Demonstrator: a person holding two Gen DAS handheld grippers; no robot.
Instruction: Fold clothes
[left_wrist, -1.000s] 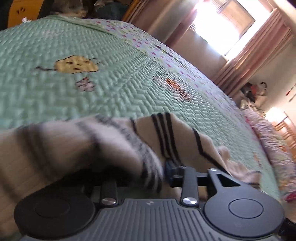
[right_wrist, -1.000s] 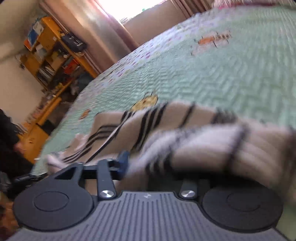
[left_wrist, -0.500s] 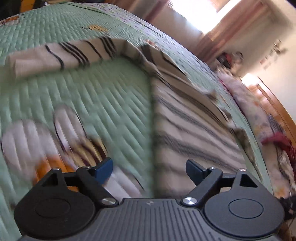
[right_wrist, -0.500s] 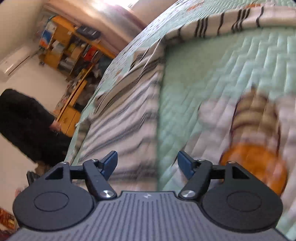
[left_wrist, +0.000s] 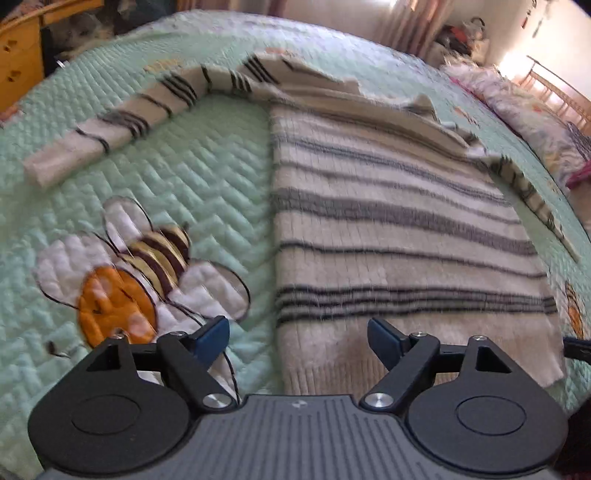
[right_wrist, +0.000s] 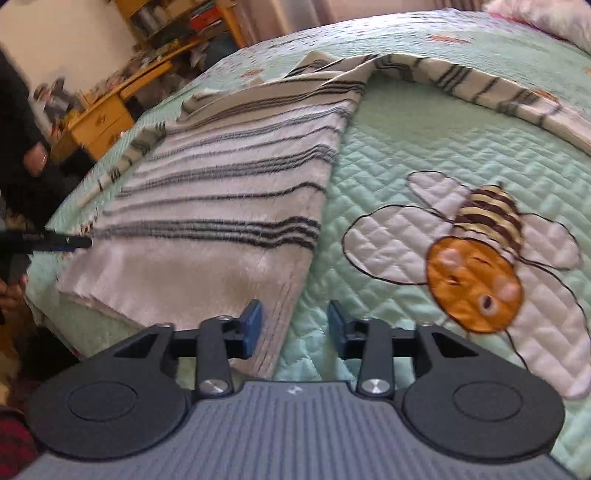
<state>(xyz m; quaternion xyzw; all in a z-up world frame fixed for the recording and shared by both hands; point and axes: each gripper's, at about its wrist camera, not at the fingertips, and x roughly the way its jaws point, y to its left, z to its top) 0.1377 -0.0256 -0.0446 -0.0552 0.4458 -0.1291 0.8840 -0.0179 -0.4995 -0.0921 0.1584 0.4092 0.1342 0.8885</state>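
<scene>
A cream sweater with dark stripes (left_wrist: 399, 221) lies flat on the green quilted bedspread (left_wrist: 207, 177), one sleeve (left_wrist: 122, 122) stretched out to the left. My left gripper (left_wrist: 298, 334) hovers over the hem's left corner, jaws wide and closing, pads clear of the knit. In the right wrist view the sweater (right_wrist: 229, 206) runs away from me and its other sleeve (right_wrist: 480, 88) curves right. My right gripper (right_wrist: 294, 321) straddles the hem's right corner, its jaws closing, the ribbed edge between them but not pinched. The left gripper's finger (right_wrist: 62, 242) shows at the hem's far corner.
A bee appliqué (left_wrist: 140, 280) (right_wrist: 476, 258) lies on the quilt beside the sweater. Pillows (left_wrist: 535, 122) sit at the bed's far right. A yellow wooden desk (right_wrist: 99, 122) and a person in dark clothes (right_wrist: 18, 122) stand beyond the bed's edge.
Both grippers let go of the striped fabric they held a second ago and drew back to the hem. The sweater now lies flat. The right jaws stand narrower than half a second ago.
</scene>
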